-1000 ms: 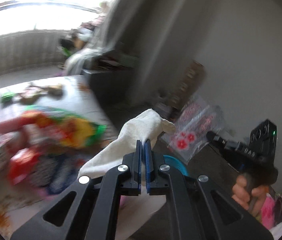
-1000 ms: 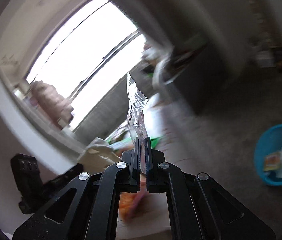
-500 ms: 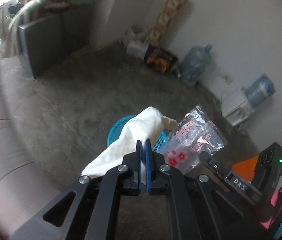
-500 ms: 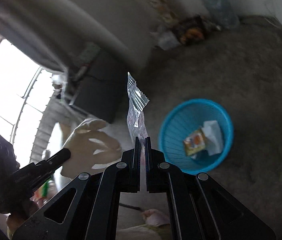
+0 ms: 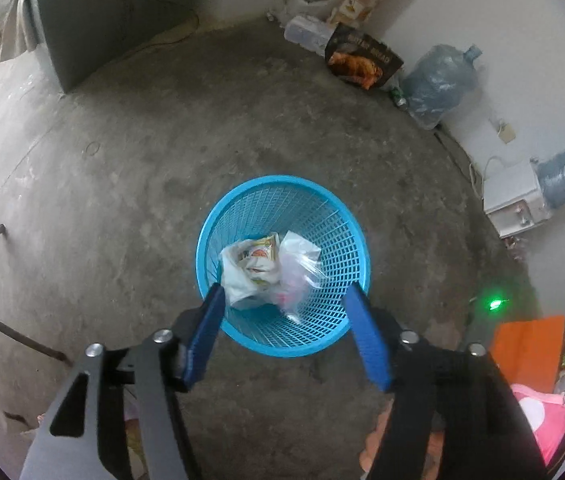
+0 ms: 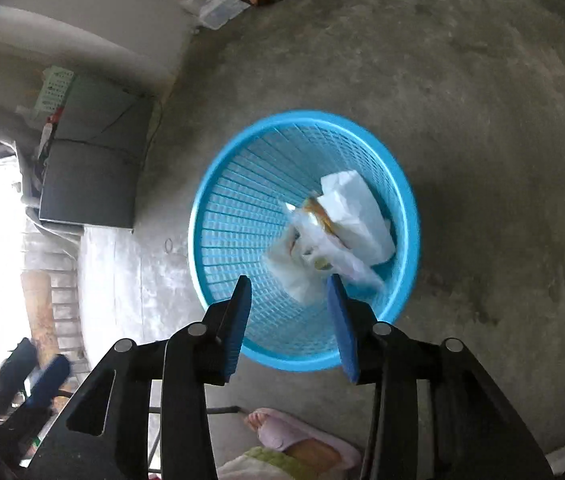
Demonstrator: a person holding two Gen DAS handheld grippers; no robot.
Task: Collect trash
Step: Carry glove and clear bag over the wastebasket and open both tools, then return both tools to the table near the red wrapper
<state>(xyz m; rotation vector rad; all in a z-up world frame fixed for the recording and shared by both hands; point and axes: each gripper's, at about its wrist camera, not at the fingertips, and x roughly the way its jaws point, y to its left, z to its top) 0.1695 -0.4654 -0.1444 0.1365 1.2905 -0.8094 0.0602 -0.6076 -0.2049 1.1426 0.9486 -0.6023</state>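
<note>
Claws: left (image 5: 284, 300), right (image 6: 288, 294) just opened, empty | mesh basket (image 5: 346, 248): crumpled, perhaps plastic, wrappers (image 5: 254, 264)

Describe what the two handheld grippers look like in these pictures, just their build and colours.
The left gripper and right gripper look alike: matte black angular linkage arms with triangular cut-outs, joined by round silver pivot pins. Each ends in two flat, elongated fingers faced with blue pads. No cables or printed markings show on either. In the left wrist view a small green light glows off to the right.
</note>
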